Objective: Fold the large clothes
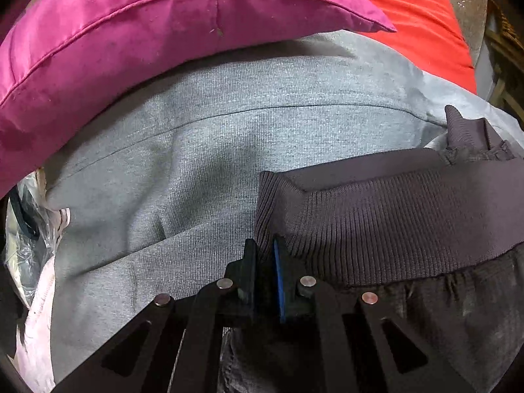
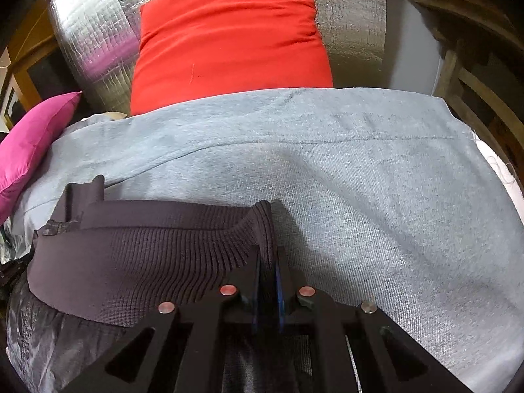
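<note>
The dark jacket [image 1: 409,229] lies on a grey cloth [image 1: 229,137] that covers the surface, and I hold its ribbed hem [image 2: 137,249] at both ends. My left gripper [image 1: 263,258] is pinching the left corner of the rib, and my right gripper [image 2: 271,271] is pinching the right corner, so the band is stretched quite straight between them. I think I hold it this way because two corners give control of the whole edge, and then I can carry it over the shiny body of the jacket to make a fold. Both grippers point forward and a little down, low and close over the cloth, near to my side. On the far left is a pink cushion [image 1: 131,42], and on the far side a red cushion [image 2: 229,39] leans against a silver foil sheet [image 2: 91,39].
</note>
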Available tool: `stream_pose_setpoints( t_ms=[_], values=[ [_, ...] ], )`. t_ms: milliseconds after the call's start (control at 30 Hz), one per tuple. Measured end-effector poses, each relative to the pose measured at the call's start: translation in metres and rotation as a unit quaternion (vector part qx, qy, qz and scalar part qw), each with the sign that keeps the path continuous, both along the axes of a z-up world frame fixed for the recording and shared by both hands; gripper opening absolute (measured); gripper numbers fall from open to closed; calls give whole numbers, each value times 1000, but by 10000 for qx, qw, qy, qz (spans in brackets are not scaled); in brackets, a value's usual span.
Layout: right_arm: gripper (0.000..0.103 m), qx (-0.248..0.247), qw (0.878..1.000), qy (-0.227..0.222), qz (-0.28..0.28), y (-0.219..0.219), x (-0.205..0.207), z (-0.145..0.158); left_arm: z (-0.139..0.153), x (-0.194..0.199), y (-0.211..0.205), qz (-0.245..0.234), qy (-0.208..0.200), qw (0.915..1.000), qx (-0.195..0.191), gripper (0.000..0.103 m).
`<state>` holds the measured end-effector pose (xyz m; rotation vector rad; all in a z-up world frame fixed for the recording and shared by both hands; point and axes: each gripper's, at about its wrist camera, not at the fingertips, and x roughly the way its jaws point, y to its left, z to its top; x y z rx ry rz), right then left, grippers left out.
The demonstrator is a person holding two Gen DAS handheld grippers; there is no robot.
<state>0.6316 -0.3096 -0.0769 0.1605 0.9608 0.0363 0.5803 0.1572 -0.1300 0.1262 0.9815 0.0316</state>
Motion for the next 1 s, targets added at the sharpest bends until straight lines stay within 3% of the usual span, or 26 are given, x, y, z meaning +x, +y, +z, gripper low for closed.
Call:
stream_pose_setpoints(
  t_ms=[233, 300, 333, 367, 400, 433, 500, 567, 633, 767, 800, 833, 867, 933, 1000],
  values=[
    [9, 152, 9999, 16, -79, -5, -1, -1, -4, 1, -7, 9, 1, 10000, 58, 12],
    [13, 372, 9992, 61, -130, -10, -1, -1, 0, 0, -4, 31, -5, 10000, 7, 20],
    [26, 464, 9988, 78, -135, -13, -2, 1, 7, -4, 6, 67, -42, 9999, -94, 27],
    [57, 506, 9986, 59, -156, -15, -5, 6, 15, -7, 10, 166, -117, 9997, -161, 51],
    [75, 458, 9988, -22, -177, -17, -9, 16, 25, -11, 15, 271, -253, 9991, -197, 70],
    [89, 474, 9987, -112, -174, -19, -11, 23, 37, -17, 20, 334, -468, 9980, -254, 75],
    [89, 759, 9959, -494, -82, -27, -23, 46, 57, -26, 24, 249, -940, 9943, -448, 79],
    [89, 905, 9938, -629, -122, -32, -27, 58, 63, -26, 23, 152, -1016, 9936, -465, 84],
    [89, 861, 9944, -614, -68, -30, -25, 61, 59, -21, 18, 55, -888, 9951, -440, 84],
    [88, 646, 9973, -145, 323, -9, -11, 39, 28, -11, 8, -186, -289, 9990, -296, 83],
    [86, 563, 9974, -33, 453, -2, -8, 32, 22, -10, 7, -216, -209, 9993, -222, 67],
    [68, 569, 9970, 41, 518, 1, -7, 27, 17, -9, 6, -254, -126, 9994, -221, 46],
    [24, 592, 9963, 153, 610, 7, -5, 21, 14, -6, 6, -232, 14, 9995, -228, 15],
    [19, 252, 9976, 141, 623, 16, -10, 19, 18, -8, 3, -164, -28, 9997, -189, 12],
    [17, -276, 9982, -180, 495, 24, -19, 30, 19, -12, 4, -45, -199, 9997, -97, 11]
  ],
)
